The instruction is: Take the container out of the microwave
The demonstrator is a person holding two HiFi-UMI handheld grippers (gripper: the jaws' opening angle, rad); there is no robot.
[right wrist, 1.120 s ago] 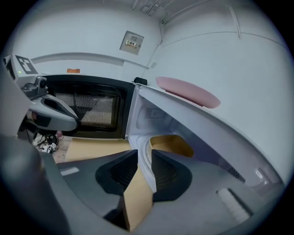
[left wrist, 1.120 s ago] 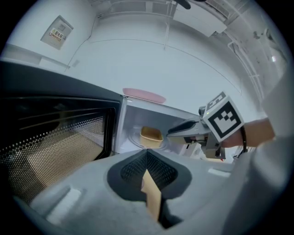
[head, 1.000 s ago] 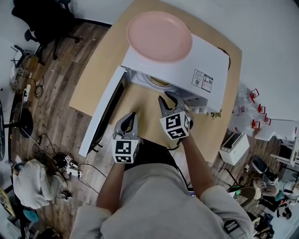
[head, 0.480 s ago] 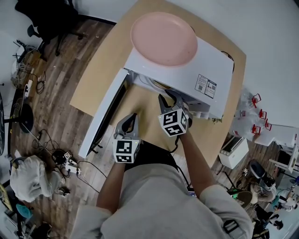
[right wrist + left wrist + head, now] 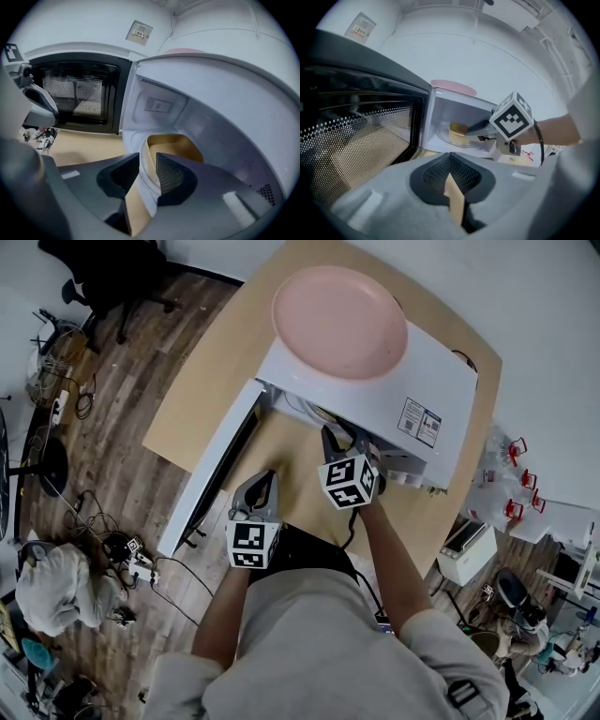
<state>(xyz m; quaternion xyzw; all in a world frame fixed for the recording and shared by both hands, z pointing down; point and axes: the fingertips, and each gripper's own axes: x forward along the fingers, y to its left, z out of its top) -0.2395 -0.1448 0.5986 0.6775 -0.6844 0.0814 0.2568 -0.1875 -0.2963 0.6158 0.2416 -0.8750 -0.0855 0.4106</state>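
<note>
Wooden table (image 5: 202,381) bears a white microwave (image 5: 427,381), its door (image 5: 211,474) swung fully open. A pink plate (image 5: 339,322) lies on the microwave's top. Inside the cavity, a tan round container (image 5: 176,143) stands on the turntable. The right gripper (image 5: 148,159) reaches into the cavity, jaws opening, with the container's near wall between them. The left gripper (image 5: 450,157) hangs over the table before the open door, jaws pressed together at the tips and holding nothing.
</note>
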